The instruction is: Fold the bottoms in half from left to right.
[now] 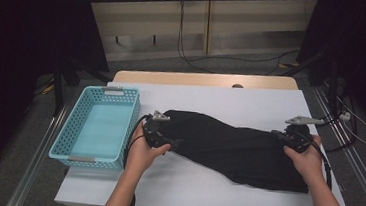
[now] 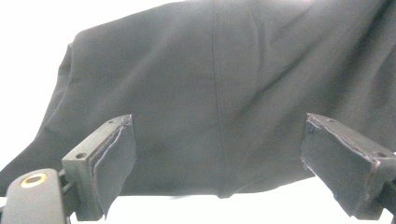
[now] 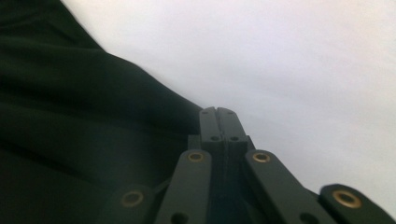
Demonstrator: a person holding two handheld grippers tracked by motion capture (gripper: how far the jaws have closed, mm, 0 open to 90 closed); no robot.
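A black cloth [image 1: 232,150] lies spread across the middle of the desk [image 1: 198,189], which is covered in white, stretching from the left gripper [image 1: 161,131] to the right gripper [image 1: 288,137]. A blue basket [image 1: 99,126] stands just left of the cloth, on the desk's left edge.

The left gripper [image 2: 219,163] sits at the cloth's left end with its jaws wide apart. Seen from the left gripper view, the cloth [image 2: 224,93] fills the space ahead of them, its near hem lying between the two jaws, and neither jaw presses on it.

At the cloth's right end, the right gripper [image 3: 218,114] has its jaws squeezed fully together. They sit right at the edge of the cloth [image 3: 70,140], where dark fabric meets white desk [image 3: 303,70]; I cannot tell whether any fabric is pinched between them.
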